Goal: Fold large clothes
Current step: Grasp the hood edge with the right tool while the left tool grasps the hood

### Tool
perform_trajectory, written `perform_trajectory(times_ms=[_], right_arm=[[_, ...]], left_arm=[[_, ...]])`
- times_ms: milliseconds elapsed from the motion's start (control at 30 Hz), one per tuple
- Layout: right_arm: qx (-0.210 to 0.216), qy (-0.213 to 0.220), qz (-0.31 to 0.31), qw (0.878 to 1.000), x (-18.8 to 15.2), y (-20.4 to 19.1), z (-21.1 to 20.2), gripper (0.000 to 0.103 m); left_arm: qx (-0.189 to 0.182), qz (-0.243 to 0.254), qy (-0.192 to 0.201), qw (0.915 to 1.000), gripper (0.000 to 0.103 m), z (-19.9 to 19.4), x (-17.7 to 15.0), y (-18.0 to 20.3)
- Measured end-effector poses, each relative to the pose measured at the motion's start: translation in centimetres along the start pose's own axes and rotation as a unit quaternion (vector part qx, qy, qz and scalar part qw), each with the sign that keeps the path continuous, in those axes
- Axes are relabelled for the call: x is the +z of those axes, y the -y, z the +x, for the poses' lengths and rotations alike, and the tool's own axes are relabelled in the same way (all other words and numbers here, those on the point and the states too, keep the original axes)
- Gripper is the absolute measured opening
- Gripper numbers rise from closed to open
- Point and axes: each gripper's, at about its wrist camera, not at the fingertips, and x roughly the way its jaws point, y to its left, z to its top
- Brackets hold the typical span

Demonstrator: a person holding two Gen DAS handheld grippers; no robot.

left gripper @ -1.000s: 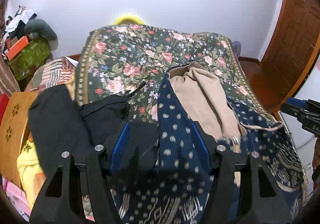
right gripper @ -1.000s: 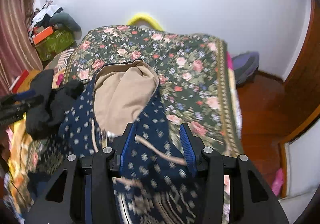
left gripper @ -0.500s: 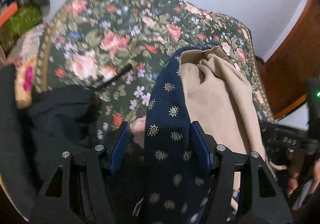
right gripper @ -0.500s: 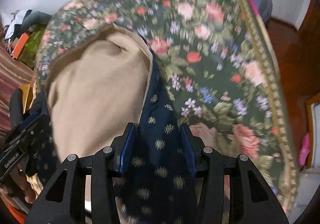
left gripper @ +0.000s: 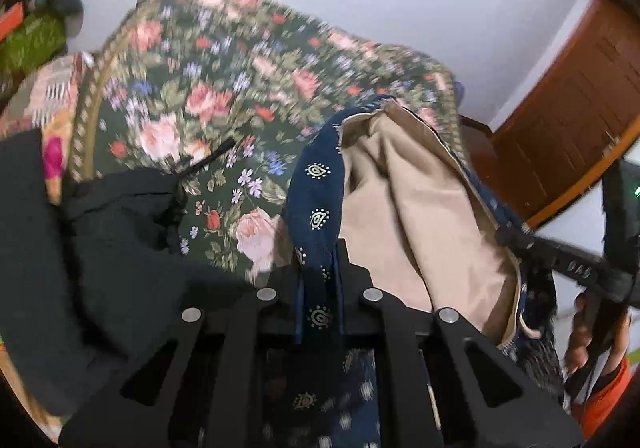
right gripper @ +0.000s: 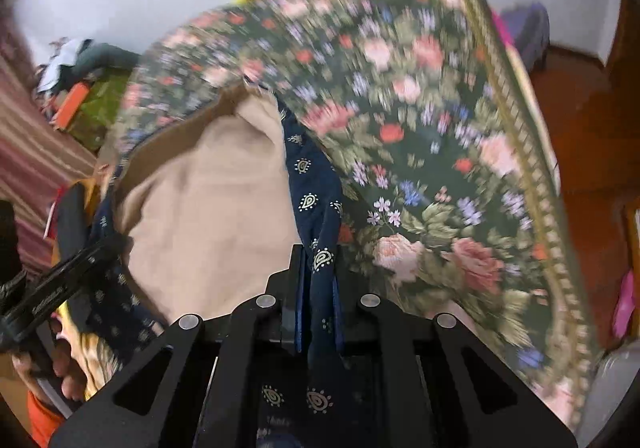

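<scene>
A large navy garment with a gold paisley print (left gripper: 318, 187) and a beige lining (left gripper: 416, 215) lies on the floral bed cover (left gripper: 208, 103). My left gripper (left gripper: 318, 272) is shut on the garment's left navy edge. My right gripper (right gripper: 318, 268) is shut on the right navy edge (right gripper: 310, 183), with the beige lining (right gripper: 208, 207) spread to its left. The right gripper (left gripper: 560, 260) shows at the right of the left wrist view. The left gripper (right gripper: 64, 280) shows at the left of the right wrist view.
Black clothes (left gripper: 80, 248) lie at the bed's left side. A patterned cloth pile (left gripper: 52, 103) and a green box (left gripper: 32, 39) sit beyond. A wooden door (left gripper: 572, 95) stands to the right. The floral cover (right gripper: 432, 135) reaches the bed's right edge above a wooden floor (right gripper: 584, 119).
Both grippers moved forward over the garment and closed on its navy edges. They were open half a second ago. The garment's top end has shifted slightly.
</scene>
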Motion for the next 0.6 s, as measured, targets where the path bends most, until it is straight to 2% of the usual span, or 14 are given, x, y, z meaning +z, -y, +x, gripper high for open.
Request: perform_trajectory(times_ms=[67,167,200,267,433,500,600], right_arm=[[-0.001,0.033,-0.018,0.999,-1.0,-0.8,-2.9,0.009],[0.014,0.06,-0.048,0.997,-3.8,-2.0,-7.5,0.009],[0.013,0.068,-0.059,0.996,-4.3,-2.4,-7.9,0.009],[-0.013,0.083,-0.086,0.993,-6.3,-3.2,-9.0,0.009],[-0.012,0.058,-0.083,0.995,-11.8,-2.5,-10.3,0.009],[-0.017,0.049,-0.085,0.995,-13.6,-2.0,-10.1,0.009],[-0.028,0.02,-0.085,0.996,-15.7,-1.3,-8.7,0.009]], left_arm=[[0.005,0.03,0.015,0.9994,0.01,-3.0,-1.0,1.5],[-0.002,0.065,0.034,0.9973,0.01,-7.2,-2.9,3.3],[-0.004,0.073,0.037,0.9967,0.01,-8.3,-3.5,3.7],[-0.007,0.09,0.043,0.995,0.01,-10.8,-5.5,4.5],[-0.021,0.103,0.043,0.9935,0.01,-14.7,-11.2,5.1],[-0.019,0.104,0.032,0.9939,0.01,-14.8,-13.1,5.0],[0.003,0.103,0.008,0.9947,0.011,-13.6,-16.2,4.3]])
